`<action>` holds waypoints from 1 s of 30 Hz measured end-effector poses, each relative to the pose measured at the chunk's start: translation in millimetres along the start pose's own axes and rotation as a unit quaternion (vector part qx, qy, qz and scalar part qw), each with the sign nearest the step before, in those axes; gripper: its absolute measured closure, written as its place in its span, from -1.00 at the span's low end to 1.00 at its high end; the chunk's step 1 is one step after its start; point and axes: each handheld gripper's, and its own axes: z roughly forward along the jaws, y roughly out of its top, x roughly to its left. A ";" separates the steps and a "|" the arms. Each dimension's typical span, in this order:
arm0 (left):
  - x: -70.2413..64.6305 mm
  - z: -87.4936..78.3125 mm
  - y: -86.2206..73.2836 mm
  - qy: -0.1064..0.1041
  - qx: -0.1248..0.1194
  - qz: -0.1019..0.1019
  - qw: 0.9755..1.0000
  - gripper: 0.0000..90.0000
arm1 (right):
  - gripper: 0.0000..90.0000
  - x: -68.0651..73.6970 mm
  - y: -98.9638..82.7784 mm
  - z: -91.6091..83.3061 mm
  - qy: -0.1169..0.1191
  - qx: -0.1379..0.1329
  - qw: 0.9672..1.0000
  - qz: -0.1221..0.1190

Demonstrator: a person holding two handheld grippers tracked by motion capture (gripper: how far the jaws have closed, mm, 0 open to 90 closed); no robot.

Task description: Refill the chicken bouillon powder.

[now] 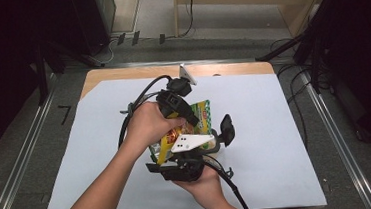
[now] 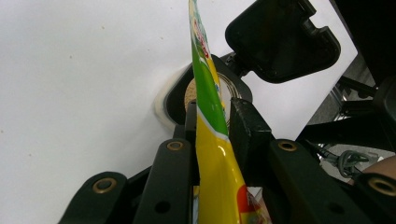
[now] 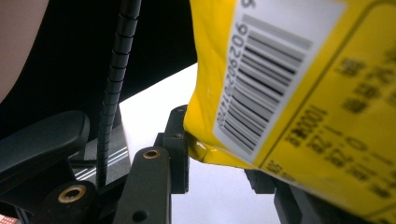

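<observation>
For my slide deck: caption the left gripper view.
Left gripper pinching a yellow-green packet edge-on above white paper.

Looks like a lab: white-sheeted table, floor rails at both sides, cables at right, dark stands.

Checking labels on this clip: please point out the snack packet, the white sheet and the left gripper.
snack packet (image 2: 208, 93), left gripper view, on its green upper edge.
white sheet (image 1: 275, 127), high view, on a bare part right of the hands.
left gripper (image 2: 215, 126), left gripper view, midway between its jaws, on the packet.
</observation>
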 end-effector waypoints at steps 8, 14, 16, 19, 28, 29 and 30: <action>-0.3 -0.5 -0.3 -0.001 0.001 0.000 1.000 0.72 | 0.49 0.7 1.1 0.0 0.001 0.003 1.000 0.005; -1.2 -0.6 -0.9 0.001 0.001 0.001 1.000 0.71 | 0.49 0.9 0.8 0.6 0.001 0.004 1.000 0.002; -1.2 -0.7 -0.8 0.001 0.001 0.002 1.000 0.72 | 0.50 0.8 0.8 0.5 0.001 0.004 1.000 0.002; -1.7 -0.7 -1.1 0.003 0.001 0.003 1.000 0.71 | 0.50 0.8 0.7 0.5 0.002 0.004 1.000 0.001; -5.5 -1.9 -3.6 0.007 -0.002 0.011 1.000 0.70 | 0.50 2.2 0.2 1.6 0.002 0.004 1.000 -0.005; -5.4 -2.0 -4.0 0.007 -0.003 0.011 1.000 0.70 | 0.50 2.2 0.2 1.7 0.002 0.004 1.000 -0.005; -5.4 -2.3 -4.3 0.008 -0.003 0.011 1.000 0.70 | 0.50 2.4 0.2 1.9 0.003 0.005 1.000 -0.005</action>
